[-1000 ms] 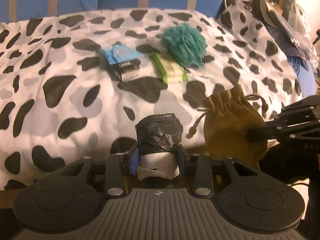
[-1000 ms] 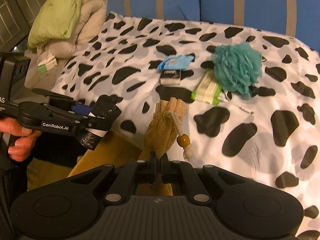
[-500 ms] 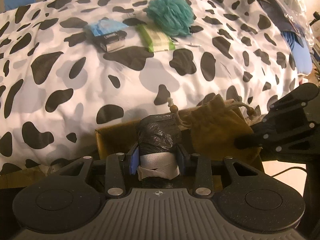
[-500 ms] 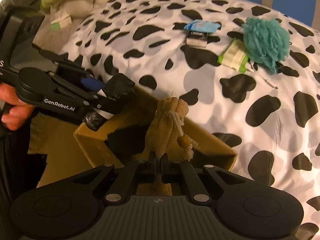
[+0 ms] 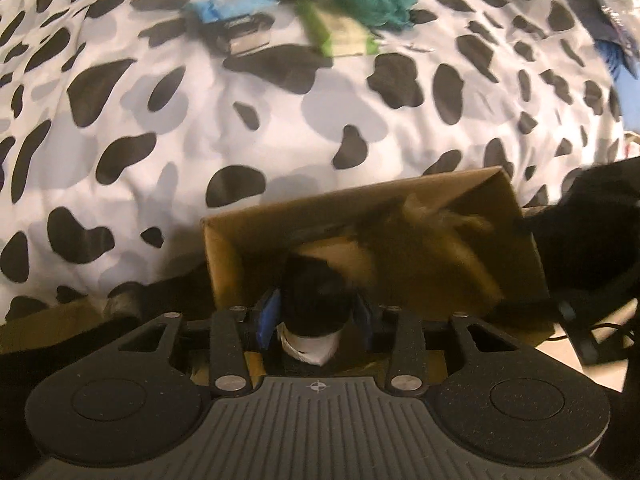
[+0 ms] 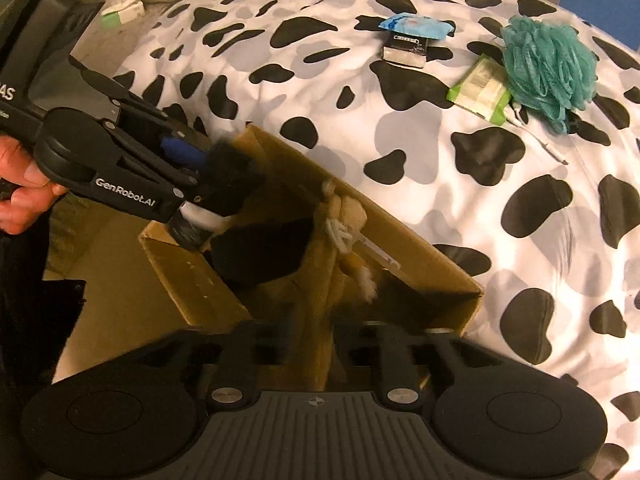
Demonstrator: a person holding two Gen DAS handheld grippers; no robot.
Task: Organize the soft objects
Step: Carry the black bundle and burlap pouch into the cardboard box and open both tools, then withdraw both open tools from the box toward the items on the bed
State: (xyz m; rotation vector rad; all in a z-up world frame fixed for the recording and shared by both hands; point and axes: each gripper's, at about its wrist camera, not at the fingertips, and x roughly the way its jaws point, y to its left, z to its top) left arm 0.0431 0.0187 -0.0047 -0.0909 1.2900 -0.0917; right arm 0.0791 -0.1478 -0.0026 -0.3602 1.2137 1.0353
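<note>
An open cardboard box (image 6: 400, 236) stands against the edge of the cow-print bed. My right gripper (image 6: 320, 332) is above it with its jaws opening. The tan drawstring pouch (image 6: 324, 280) hangs blurred between the spread fingers, not pressed by them, its lower part inside the box. In the left wrist view the pouch (image 5: 432, 240) is a brown smear inside the box (image 5: 360, 196). My left gripper (image 5: 316, 312) hovers over the box's near corner. Its jaws are starting to open, but the blue pads still touch a black bag roll with white tape (image 5: 314, 292).
On the blanket farther back lie a teal bath pouf (image 6: 548, 64), a green wipes pack (image 6: 480, 88) and a blue packet on a small black box (image 6: 406, 46). Pillows and tissues (image 6: 120, 8) are at the far left. A hand (image 6: 20, 184) holds the left gripper.
Both grippers have tipped down over the cardboard box. The right gripper, earlier shut on the pouch's neck, has spread its fingers and the pouch is dropping. The left still carries the roll.
</note>
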